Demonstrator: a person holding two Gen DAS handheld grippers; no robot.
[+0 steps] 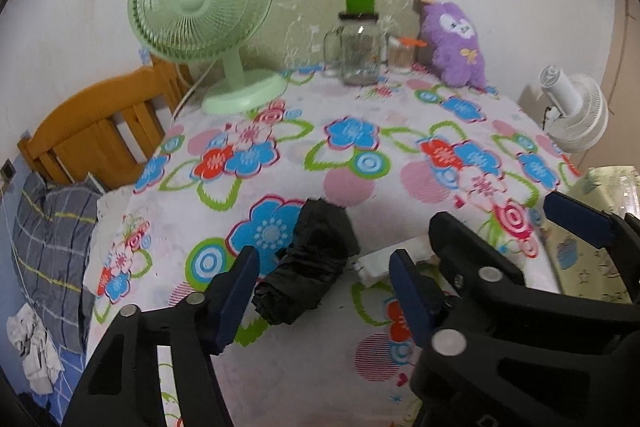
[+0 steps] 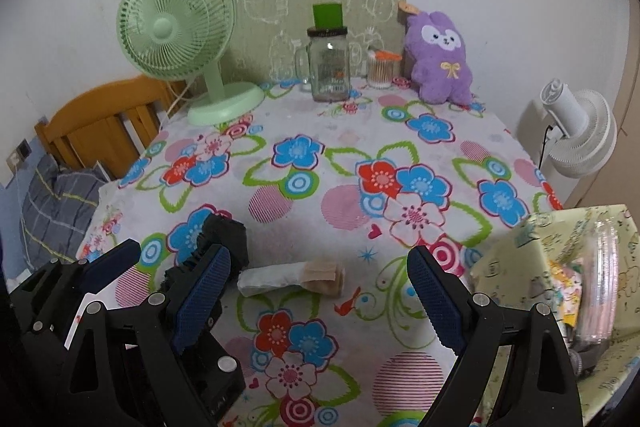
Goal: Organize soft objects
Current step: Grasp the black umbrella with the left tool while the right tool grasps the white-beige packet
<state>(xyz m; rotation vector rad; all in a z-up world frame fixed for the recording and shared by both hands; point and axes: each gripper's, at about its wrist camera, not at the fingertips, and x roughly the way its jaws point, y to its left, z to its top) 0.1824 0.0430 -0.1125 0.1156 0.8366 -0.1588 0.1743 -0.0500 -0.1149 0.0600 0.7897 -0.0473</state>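
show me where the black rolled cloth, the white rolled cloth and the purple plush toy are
black rolled cloth [image 1: 308, 263], left wrist view, middle of the roll
white rolled cloth [image 2: 272, 277], right wrist view, white part of the roll
purple plush toy [image 2: 440, 63], right wrist view, its belly

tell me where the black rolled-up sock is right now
The black rolled sock lies on the floral tablecloth near its front edge, between the open left gripper's jaws, just left of the white rolled sock.
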